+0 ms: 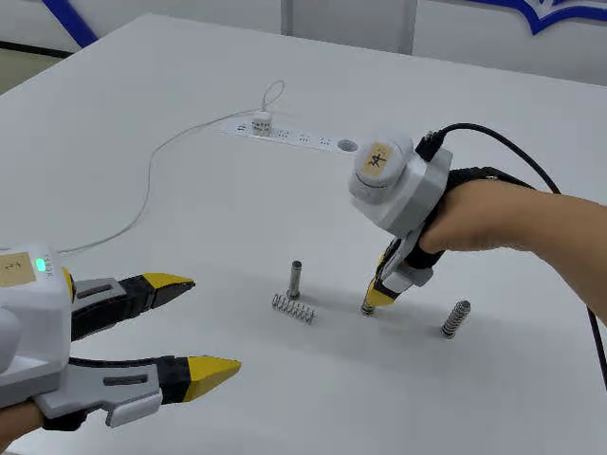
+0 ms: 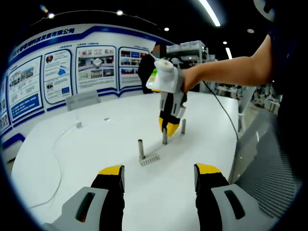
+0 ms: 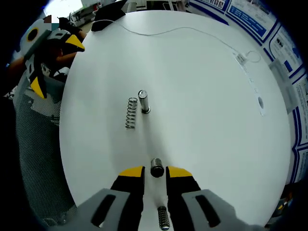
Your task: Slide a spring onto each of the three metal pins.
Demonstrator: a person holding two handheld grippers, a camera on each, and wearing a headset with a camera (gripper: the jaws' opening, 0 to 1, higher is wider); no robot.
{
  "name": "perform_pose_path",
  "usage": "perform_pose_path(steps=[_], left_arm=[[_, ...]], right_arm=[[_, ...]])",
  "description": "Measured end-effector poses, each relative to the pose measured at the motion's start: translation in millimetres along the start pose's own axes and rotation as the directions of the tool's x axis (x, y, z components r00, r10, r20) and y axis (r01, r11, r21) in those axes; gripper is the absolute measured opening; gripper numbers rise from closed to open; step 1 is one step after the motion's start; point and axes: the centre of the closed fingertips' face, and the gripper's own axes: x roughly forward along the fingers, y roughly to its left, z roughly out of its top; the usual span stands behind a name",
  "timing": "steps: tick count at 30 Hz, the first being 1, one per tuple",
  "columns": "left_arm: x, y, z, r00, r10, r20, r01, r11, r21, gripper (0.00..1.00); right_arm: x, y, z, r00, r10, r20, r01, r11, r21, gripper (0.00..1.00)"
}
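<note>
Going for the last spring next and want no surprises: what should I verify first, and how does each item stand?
1. Loose spring lying free beside the bare pin: ok.
2. Bare pin upright: ok.
3. Left gripper open and empty: ok.
4. Right gripper clear of the middle pin: not ok, its jaws straddle it.
5. Spring seated on the middle pin: cannot tell.
6. End pin carrying its spring: ok.
</note>
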Motion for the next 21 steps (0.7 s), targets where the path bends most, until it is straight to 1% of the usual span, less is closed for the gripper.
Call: perform_pose_path(steps=[5, 9, 11, 14, 19, 21], left_arm=[[0.5, -0.5, 0.9, 1.0000, -0.002, 0.001, 0.002, 1.000, 0.002, 0.60], [1.0, -1.2, 1.3, 1.0000, -0.004, 0.001, 0.004, 1.000, 0.004, 0.60], [1.0, -1.5, 1.4, 1.0000, -0.004, 0.000, 0.004, 1.000, 0.005, 0.60], [0.7, -1.5, 1.3, 1.0000, -0.004, -0.002, 0.004, 1.000, 0.005, 0.60], [-0.4, -1.6, 2.0, 1.0000, -0.001, -0.003, 0.001, 1.000, 0.007, 0.60], [-0.7, -1.3, 2.0, 1.0000, 0.000, -0.003, 0.000, 1.000, 0.008, 0.60]], right_arm=[[-3.8, -6.4, 4.9, 0.9993, -0.022, 0.030, 0.022, 1.000, -0.011, 0.24], [-7.8, -7.2, 11.2, 0.9976, -0.039, 0.057, 0.041, 0.999, -0.024, 0.26], [-9.4, -5.5, 17.1, 0.9962, -0.040, 0.078, 0.042, 0.999, -0.027, 0.26], [-8.7, -0.2, 25.8, 0.9939, -0.027, 0.107, 0.030, 0.999, -0.026, 0.26], [-2.2, 9.5, 36.6, 0.9899, -0.012, 0.141, 0.015, 1.000, -0.025, 0.25], [0.7, 14.2, 41.4, 0.9867, -0.004, 0.162, 0.007, 1.000, -0.019, 0.24]])
